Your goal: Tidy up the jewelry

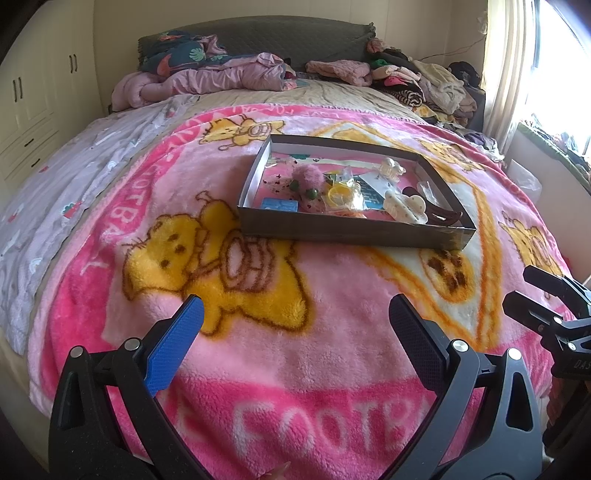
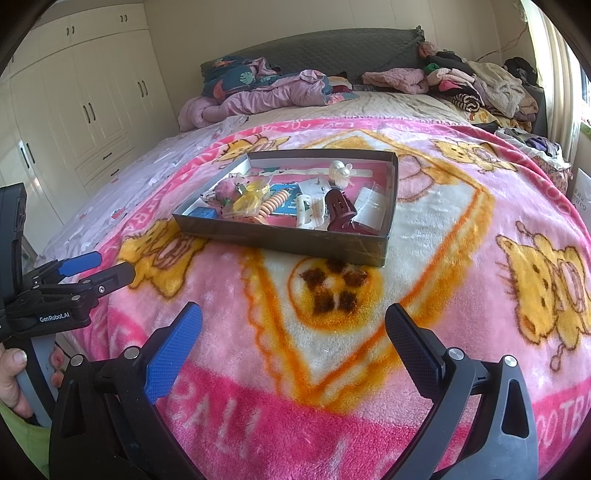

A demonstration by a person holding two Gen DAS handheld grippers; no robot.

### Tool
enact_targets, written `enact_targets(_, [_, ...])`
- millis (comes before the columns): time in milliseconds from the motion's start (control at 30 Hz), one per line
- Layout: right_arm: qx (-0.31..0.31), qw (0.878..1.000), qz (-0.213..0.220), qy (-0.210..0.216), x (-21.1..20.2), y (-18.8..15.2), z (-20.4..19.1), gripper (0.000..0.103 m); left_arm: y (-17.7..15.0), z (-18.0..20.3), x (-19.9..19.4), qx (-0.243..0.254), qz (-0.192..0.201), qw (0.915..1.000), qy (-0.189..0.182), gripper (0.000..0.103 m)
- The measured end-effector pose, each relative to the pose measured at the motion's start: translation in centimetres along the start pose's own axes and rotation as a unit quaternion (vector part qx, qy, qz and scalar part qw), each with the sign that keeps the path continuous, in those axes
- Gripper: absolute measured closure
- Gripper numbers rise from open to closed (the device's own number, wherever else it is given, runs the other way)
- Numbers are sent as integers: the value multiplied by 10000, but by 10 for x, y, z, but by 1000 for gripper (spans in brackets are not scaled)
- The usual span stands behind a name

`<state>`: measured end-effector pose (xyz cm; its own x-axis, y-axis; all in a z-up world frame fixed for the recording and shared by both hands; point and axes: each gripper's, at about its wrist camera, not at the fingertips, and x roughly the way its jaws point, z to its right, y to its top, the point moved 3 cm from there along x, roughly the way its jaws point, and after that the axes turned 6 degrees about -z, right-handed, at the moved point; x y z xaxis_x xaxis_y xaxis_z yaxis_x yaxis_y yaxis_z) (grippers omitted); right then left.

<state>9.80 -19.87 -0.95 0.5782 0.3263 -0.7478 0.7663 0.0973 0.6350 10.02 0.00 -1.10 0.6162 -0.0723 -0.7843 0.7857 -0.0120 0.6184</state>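
Left gripper (image 1: 295, 314), one blue-padded finger and one black-padded finger, spread wide, nothing between them, hovering over the fluffy pink fleece blanket with yellow cartoon bears (image 1: 258, 354). Right gripper (image 2: 293, 319), same build, also spread wide and empty, above the blanket's brown paw-print ball motif (image 2: 334, 290). In the right wrist view the left gripper shows at the left edge, a person's hand (image 2: 13, 376) wrapped round its grey handle.

Ahead of both grippers, well apart from the fingertips, sits the shallow dark cardboard box tray (image 1: 354, 230) on the blanket, near the bed's middle. Inside it, jumbled: fuzzy pink pom-pom hair tie (image 1: 308, 175), yellow plastic ring in a clear bag (image 1: 338, 194), cream-white claw hair clip (image 1: 406, 206) near the front right, second pearly white claw clip (image 1: 392, 168) toward the back, dark maroon claw clip (image 2: 341, 208) next to the cream one, orange coiled hair tie (image 2: 273, 205), small blue box (image 1: 279, 204) at the front left, small clear plastic bag (image 2: 371, 206) at the right wall.

Beyond the tray: crumpled lilac duvet (image 1: 207, 79) and heaped clothes (image 1: 424, 79) at the grey padded headboard (image 1: 280, 33). Cream wardrobe doors (image 2: 96, 99) on the left, curtained bright window (image 1: 517, 66) on the right.
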Motion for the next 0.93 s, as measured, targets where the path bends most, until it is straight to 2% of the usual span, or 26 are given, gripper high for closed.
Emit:
enact_targets(233, [-51,10000,23,-32,-4,4,-2,6,-2,0,3,27,-52,10000,-6,11])
enact_targets(367, [-70,10000,42,-38,-5,5,-2,6,-4,-7,5,-172,-106,9993,-317,11])
enact_targets(600, [-58,10000,42,-32,-5,5,-1,6,-3,-9,3,-203,-61,9994,-279,11])
enact_targets(767, [125,9999,33,-79,-4,7,15,6,1,-18,14,-335,-163,9993,2,11])
enact_targets(867, [333,9988,98,-349,-4,10,48,6,7,-33,24,-464,-229,9985,190,11])
enact_targets(933, [473,9969,116,-622,0,14,80,6,15,-52,36,-630,-245,9966,477,11])
